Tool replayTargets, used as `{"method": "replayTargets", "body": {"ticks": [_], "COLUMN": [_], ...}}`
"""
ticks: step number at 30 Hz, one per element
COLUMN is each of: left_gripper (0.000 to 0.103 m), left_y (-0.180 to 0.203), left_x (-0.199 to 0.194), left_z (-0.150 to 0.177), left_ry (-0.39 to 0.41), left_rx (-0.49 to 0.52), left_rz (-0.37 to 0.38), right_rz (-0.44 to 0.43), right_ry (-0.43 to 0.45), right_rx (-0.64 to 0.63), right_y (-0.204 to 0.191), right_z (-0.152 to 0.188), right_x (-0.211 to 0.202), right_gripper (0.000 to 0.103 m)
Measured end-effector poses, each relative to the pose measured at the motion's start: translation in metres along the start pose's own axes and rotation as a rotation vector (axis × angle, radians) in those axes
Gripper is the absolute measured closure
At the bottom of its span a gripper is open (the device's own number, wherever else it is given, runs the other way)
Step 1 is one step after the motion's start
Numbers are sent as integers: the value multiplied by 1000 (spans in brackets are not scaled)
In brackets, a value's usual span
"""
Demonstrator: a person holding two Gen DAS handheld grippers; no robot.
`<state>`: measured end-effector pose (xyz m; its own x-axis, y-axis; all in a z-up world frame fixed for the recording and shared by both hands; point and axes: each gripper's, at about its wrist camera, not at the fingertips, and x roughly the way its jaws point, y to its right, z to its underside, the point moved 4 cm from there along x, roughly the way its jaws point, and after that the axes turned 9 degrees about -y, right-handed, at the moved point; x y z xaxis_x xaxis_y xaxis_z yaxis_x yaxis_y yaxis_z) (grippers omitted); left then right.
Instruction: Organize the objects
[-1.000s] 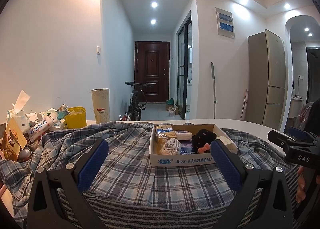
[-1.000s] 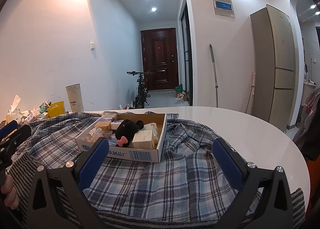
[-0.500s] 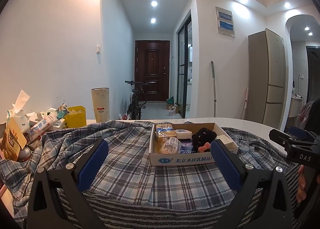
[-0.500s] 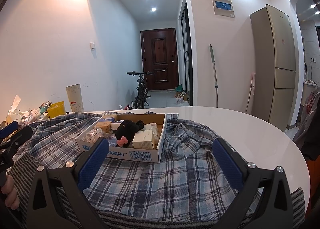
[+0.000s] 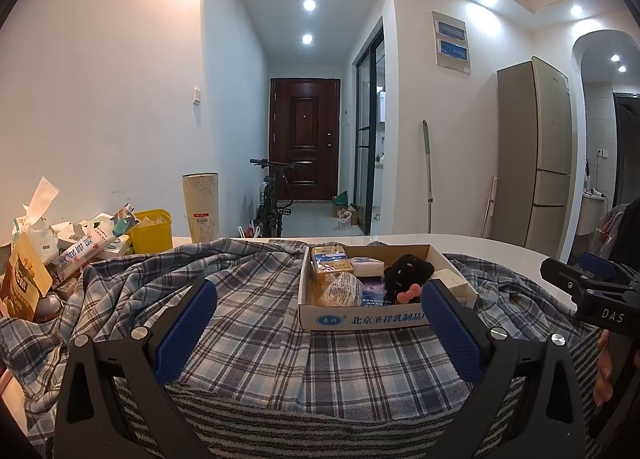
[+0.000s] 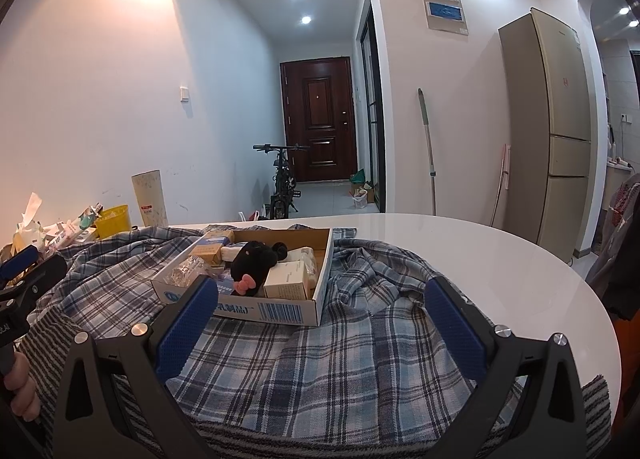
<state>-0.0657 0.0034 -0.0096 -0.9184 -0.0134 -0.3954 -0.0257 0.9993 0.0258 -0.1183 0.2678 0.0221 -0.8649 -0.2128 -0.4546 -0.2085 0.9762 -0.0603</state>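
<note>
A shallow cardboard box sits on a blue plaid cloth spread over a white table. Inside lie a black plush toy with a pink bow, small white cartons, a yellow packet and a clear bag of food. My left gripper is open, held just short of the box's front wall. My right gripper is open too, nearer the box's right corner. Neither holds anything.
A heap of packets, tissues and a yellow tub crowds the table's left end beside a tall paper tube. Bare white tabletop curves away on the right. A fridge, a mop and a bicycle stand beyond.
</note>
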Motion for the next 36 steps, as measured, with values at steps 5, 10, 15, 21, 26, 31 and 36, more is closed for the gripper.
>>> {"method": "replayTargets", "body": {"ticks": [5,10,15,21,26,31,36], "left_gripper": [0,0,0,0,0,0,0], "left_y": [0,0,0,0,-2,-2,-3], "left_x": [0,0,0,0,0,-1,-2], "left_z": [0,0,-1,0,1,2,3], "left_ry": [0,0,0,-2,3,1,5], "left_rx": [0,-1,0,-1,-5,-4,-8], "left_rz": [0,0,0,-1,1,-1,1], "right_rz": [0,2,2,1,1,1,1], "right_ry": [1,-2,-4,-3,-3,-2,-1], "right_rx": [0,3,4,5,5,6,7], "right_y": [0,0,1,1,1,1,1], "right_z": [0,0,0,0,0,1,1], "right_x": [0,0,1,0,0,1,1], "right_gripper": [0,0,0,0,0,0,0]}}
